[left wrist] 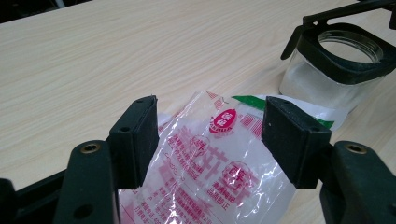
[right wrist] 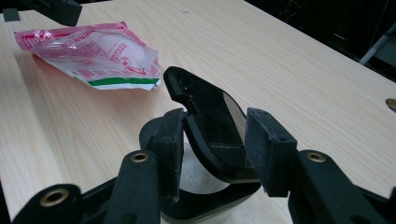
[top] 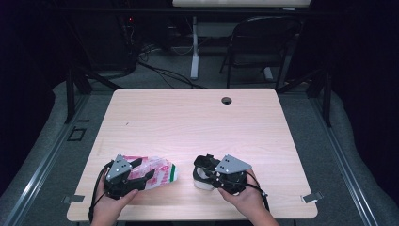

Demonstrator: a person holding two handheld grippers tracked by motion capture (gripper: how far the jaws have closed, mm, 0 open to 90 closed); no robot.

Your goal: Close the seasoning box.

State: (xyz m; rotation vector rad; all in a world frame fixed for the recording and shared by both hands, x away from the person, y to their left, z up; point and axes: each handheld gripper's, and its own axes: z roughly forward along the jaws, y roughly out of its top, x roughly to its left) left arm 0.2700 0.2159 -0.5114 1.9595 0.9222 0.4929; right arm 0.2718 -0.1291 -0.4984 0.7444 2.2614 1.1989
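Two grippers work near the front of the table point(top: 197, 117), one at a bag, one at a jar.

In the high view the left gripper point(top: 141, 172) sits on the bag point(top: 160, 173), and the right gripper point(top: 203, 168) sits at the jar point(top: 203, 181), just beside the bag. The left gripper view shows more: its fingers point(left wrist: 135, 140) are spread wide, with the bag point(left wrist: 210, 172) lying flat between them, and neither pad presses it. The bag's long side runs away from the fingers, its green end pointing to the jar point(left wrist: 327, 79). The right gripper view shows the lid point(right wrist: 210, 126) tipped up on the open jar, standing between spread fingers point(right wrist: 268, 149). I cannot tell if the pads touch the lid. The bag point(right wrist: 93, 53) lies far beyond those fingers.
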